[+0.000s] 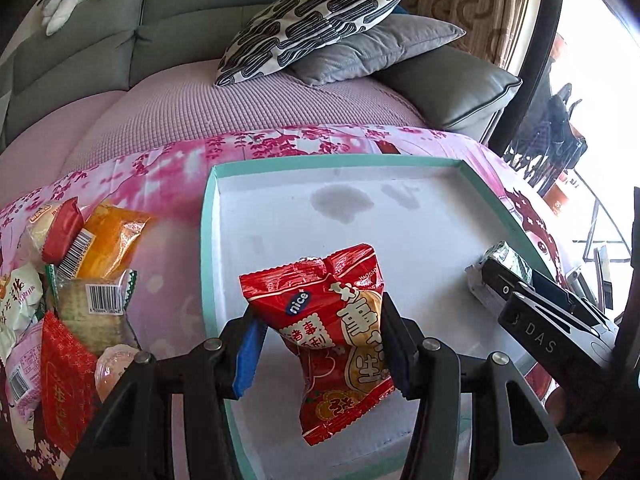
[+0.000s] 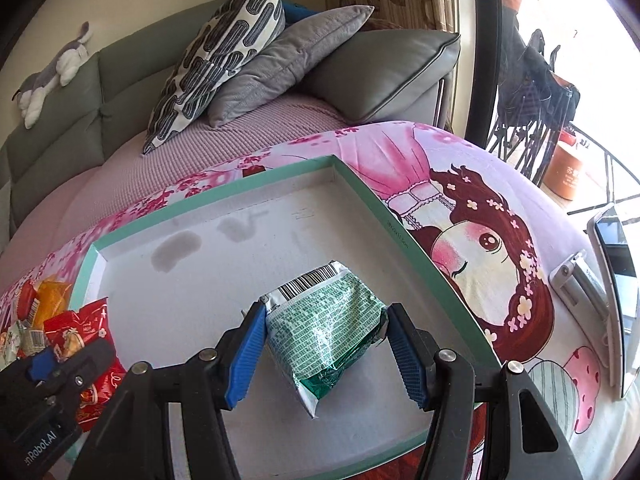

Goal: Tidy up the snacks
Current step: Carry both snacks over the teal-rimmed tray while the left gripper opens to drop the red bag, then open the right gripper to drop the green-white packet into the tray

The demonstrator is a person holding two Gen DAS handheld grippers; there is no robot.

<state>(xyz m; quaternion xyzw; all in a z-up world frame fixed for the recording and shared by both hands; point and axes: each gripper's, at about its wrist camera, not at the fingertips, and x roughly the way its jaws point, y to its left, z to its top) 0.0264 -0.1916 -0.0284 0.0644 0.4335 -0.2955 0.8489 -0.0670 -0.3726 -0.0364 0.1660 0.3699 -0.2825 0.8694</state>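
Observation:
My left gripper point(image 1: 318, 328) is shut on a red snack packet point(image 1: 334, 340) and holds it over the left part of a shallow teal-rimmed white tray point(image 1: 206, 240). My right gripper point(image 2: 326, 338) is shut on a green and white snack packet point(image 2: 328, 328) over the tray's point(image 2: 396, 232) right part; the packet looks close to or on the tray floor. The right gripper and its packet point(image 1: 504, 258) show at the right of the left wrist view. The left gripper with the red packet point(image 2: 86, 332) shows at the lower left of the right wrist view.
A pile of several snack packets point(image 1: 80, 280) lies on the pink printed cloth point(image 1: 168, 168) left of the tray. Behind is a sofa with a patterned pillow point(image 1: 320, 20) and grey cushions point(image 1: 380, 48). A phone on a stand point(image 2: 616, 280) is at the right edge.

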